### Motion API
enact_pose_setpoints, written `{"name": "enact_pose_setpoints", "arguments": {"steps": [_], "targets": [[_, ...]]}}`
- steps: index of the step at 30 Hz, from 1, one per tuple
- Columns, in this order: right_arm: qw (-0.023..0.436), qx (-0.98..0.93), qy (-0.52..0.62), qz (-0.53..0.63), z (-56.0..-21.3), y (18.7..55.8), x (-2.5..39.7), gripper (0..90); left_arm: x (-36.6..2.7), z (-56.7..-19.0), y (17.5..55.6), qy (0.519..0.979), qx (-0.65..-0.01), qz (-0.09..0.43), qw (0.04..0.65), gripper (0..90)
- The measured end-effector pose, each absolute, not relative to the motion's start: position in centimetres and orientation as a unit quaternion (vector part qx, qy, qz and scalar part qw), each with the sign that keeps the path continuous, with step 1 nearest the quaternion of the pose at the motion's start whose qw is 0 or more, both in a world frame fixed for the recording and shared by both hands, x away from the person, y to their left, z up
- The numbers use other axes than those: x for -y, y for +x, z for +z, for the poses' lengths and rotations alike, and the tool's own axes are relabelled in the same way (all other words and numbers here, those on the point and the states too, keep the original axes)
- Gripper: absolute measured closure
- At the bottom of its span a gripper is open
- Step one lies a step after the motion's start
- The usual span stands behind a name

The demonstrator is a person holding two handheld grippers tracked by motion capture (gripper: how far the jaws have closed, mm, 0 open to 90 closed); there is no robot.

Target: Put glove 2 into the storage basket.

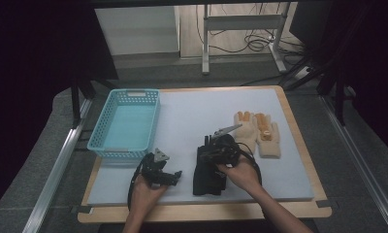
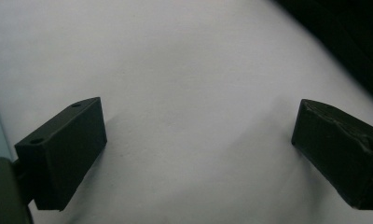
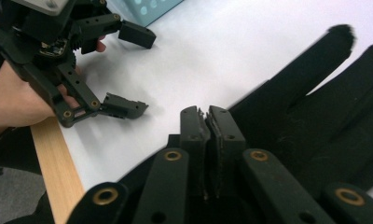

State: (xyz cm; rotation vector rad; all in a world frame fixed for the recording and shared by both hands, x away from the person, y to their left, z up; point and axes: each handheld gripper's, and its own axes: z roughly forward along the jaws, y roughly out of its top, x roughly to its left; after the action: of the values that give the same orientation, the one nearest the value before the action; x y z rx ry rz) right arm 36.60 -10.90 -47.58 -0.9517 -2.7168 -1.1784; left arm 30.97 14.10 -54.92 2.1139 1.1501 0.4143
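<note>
Two grippers are at work near the front edge of the table (image 1: 299,191): our right gripper (image 3: 208,122) sits over the black gloves (image 1: 209,172), its jaws pressed together. From the right gripper view we cannot tell whether any fabric lies between the pads, so a lift from here may bring up nothing, or only the top glove of the dark pile. Our left gripper (image 1: 176,174) rests on the pale mat just left of the gloves, jaws spread wide with nothing between them, as the left gripper view confirms. The black gloves lie at the front middle of the mat; the tan gloves (image 1: 258,132) sit toward the right edge, and the blue basket (image 1: 99,141) stands at the left edge, well apart from both. If the grip is thin, we judge the limp glove could slip out on the way to the basket, or drag its partner off the front edge.
</note>
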Motion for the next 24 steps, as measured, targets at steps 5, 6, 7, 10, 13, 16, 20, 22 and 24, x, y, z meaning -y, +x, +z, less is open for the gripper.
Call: {"name": "enact_pose_setpoints", "arguments": {"steps": [5,6,7,10,13,16,20,22,24], "targets": [[0.009,0.872,-0.295,-0.392,-47.2,36.9,9.7,64.3,-14.1,-54.9,31.0,0.813,-0.442,0.159,0.343,3.5],[-0.001,0.873,-0.292,-0.391,-46.8,36.9,9.8,64.2,-14.1,-54.9,31.0,0.813,-0.442,0.159,0.343,3.5],[-0.014,0.875,-0.288,-0.389,-46.5,36.9,9.9,64.1,-14.1,-54.9,31.0,0.813,-0.442,0.159,0.343,3.5],[-0.039,0.879,-0.282,-0.382,-46.0,37.0,10.4,64.2,-14.1,-54.9,31.0,0.813,-0.442,0.159,0.343,3.5],[-0.048,0.877,-0.291,-0.38,-46.0,37.5,11.7,66.4,-14.1,-54.9,31.0,0.813,-0.442,0.159,0.343,3.5],[-0.059,0.875,-0.303,-0.374,-46.7,37.8,13.6,73.3,-14.1,-54.9,31.0,0.813,-0.442,0.159,0.343,3.5],[-0.068,0.876,-0.306,-0.367,-47.6,37.7,14.9,77.2,-14.1,-54.9,31.0,0.813,-0.442,0.159,0.343,3.5],[-0.072,0.876,-0.306,-0.365,-47.9,37.6,15.4,79.2,-14.1,-54.9,31.0,0.813,-0.442,0.16,0.343,3.5],[-0.074,0.877,-0.304,-0.364,-48.3,37.3,16.0,81.4,-14.1,-54.9,31.0,0.815,-0.441,0.159,0.341,3.5]]}}
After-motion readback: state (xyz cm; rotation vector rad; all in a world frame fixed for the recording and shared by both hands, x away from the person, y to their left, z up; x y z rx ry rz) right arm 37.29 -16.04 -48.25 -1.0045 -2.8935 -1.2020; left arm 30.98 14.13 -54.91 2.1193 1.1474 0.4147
